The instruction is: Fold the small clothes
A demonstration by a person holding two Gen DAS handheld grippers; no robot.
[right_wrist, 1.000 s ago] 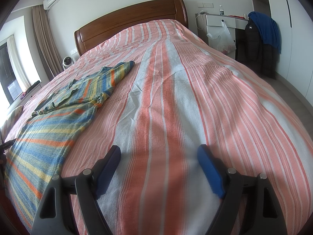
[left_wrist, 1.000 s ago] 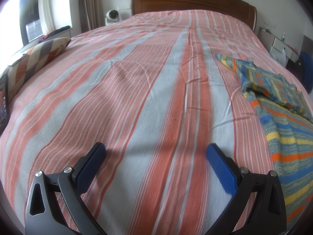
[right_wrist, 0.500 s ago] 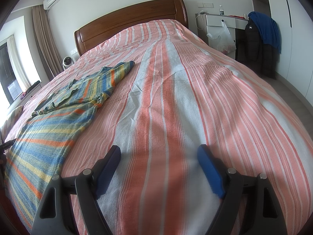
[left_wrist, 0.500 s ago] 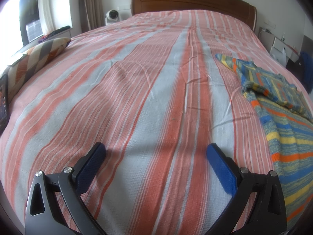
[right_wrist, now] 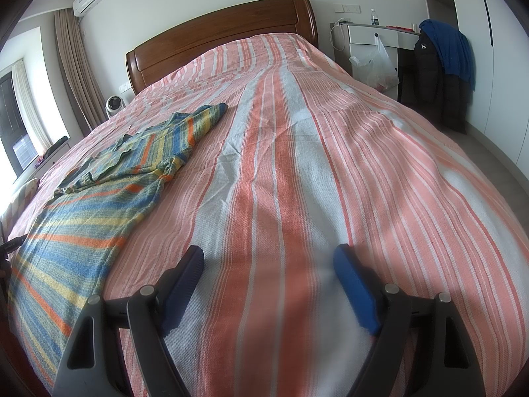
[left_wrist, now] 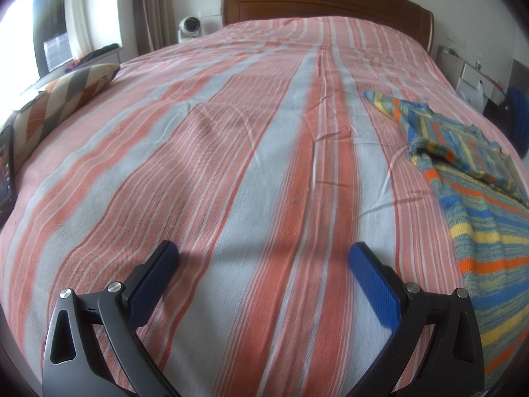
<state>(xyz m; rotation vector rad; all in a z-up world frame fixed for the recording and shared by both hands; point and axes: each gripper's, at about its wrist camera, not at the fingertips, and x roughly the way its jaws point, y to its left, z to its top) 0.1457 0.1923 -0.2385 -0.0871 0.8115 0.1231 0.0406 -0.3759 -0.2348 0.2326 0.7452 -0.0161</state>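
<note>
1 bed with salmon-and-grey striped cotton bedspread (left_wrist: 251, 172) and brown wooden headboard (right_wrist: 218, 39). 1 small knitted garment, blue, yellow and orange stripes (right_wrist: 99, 198), lying flat and unfolded between the 2 grippers. Left gripper (left_wrist: 264, 258): blue-padded fingers wide apart, empty, above bare bedspread. Right gripper (right_wrist: 268, 259): likewise wide, empty, beside the garment.

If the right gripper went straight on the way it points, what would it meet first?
Most likely the bare striped bedspread; nothing lies between the open right gripper and it. The striped shirt sits off to the side.
</note>
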